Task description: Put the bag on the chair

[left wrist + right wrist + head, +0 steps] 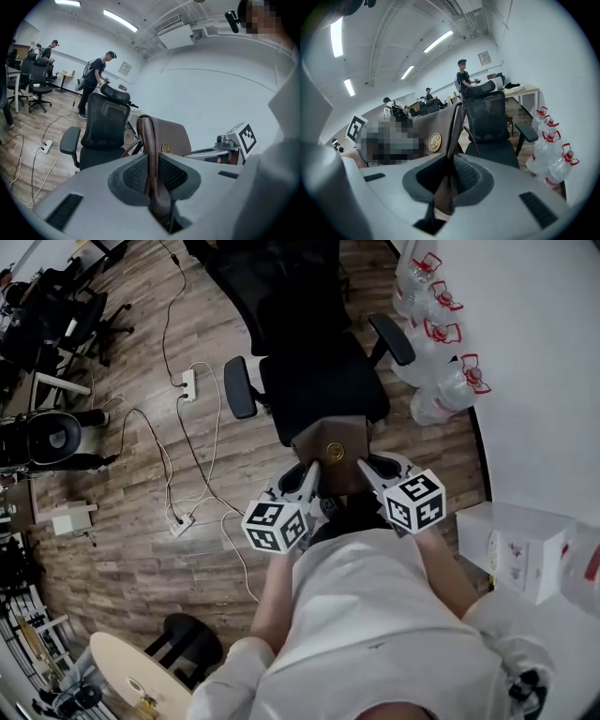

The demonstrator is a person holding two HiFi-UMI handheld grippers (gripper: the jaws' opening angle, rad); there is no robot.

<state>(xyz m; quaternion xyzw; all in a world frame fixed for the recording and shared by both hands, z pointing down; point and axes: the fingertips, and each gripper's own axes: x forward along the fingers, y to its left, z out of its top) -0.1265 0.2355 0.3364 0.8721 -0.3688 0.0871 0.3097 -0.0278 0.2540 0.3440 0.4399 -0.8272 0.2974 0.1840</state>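
Note:
A brown leather bag (333, 454) with a round gold emblem hangs between my two grippers, just in front of the black office chair (319, 381) and at the near edge of its seat. My left gripper (309, 482) is shut on the bag's left strap (149, 154). My right gripper (367, 474) is shut on the right strap (452, 136). In the left gripper view the bag (171, 138) stands upright with the chair (101, 129) behind it. The right gripper view shows the bag's emblem (435, 141) and the chair (490, 126) just beyond.
White cables and power strips (187, 385) trail over the wooden floor left of the chair. Several water jugs (436, 343) stand along the white wall at right. A white box (520, 549) sits at the near right. People stand by desks in the background (96, 79).

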